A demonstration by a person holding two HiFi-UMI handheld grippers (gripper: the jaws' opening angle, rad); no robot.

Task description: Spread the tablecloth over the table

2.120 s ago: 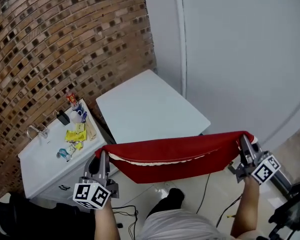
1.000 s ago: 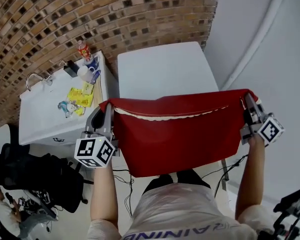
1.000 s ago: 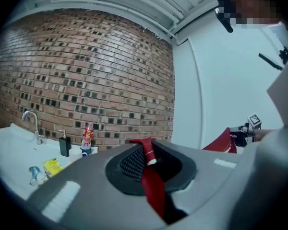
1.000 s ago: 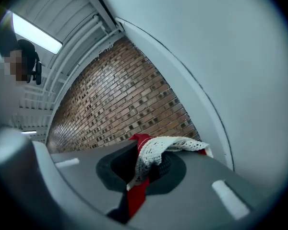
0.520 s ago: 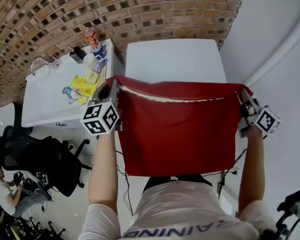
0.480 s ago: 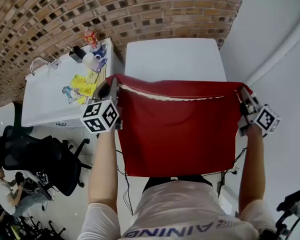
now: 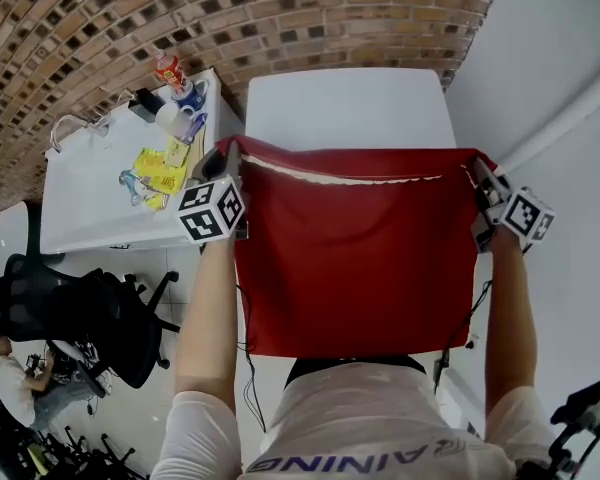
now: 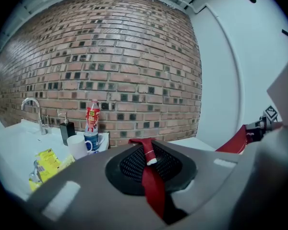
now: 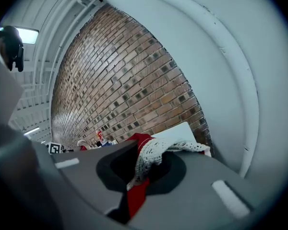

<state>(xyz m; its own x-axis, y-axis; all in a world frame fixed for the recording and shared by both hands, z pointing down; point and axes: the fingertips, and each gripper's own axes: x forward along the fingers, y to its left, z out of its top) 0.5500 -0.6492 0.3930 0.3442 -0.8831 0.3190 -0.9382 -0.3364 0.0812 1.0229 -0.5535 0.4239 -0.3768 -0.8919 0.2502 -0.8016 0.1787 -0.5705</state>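
Note:
A red tablecloth (image 7: 355, 253) with a white lace edge hangs stretched between my two grippers in the head view, its top edge over the near end of the white table (image 7: 345, 108). My left gripper (image 7: 228, 154) is shut on the cloth's left top corner; the red corner (image 8: 151, 176) shows pinched between its jaws in the left gripper view. At the right top corner my right gripper (image 7: 477, 172) is shut on the cloth, where red fabric and white lace (image 9: 146, 164) bunch between its jaws. The cloth hides the table's near edge.
A white sink counter (image 7: 90, 193) stands left of the table with a tap (image 7: 65, 126), a red-labelled bottle (image 7: 170, 70), a mug (image 7: 170, 118) and yellow packets (image 7: 160, 168). Brick wall (image 7: 230, 18) runs behind, a white wall (image 7: 570, 98) on the right. A black office chair (image 7: 70, 318) is at lower left.
Both grippers have carried the cloth forward and lower toward the table, so its top edge now lies over the table's near end. The jaws stayed shut on the corners.

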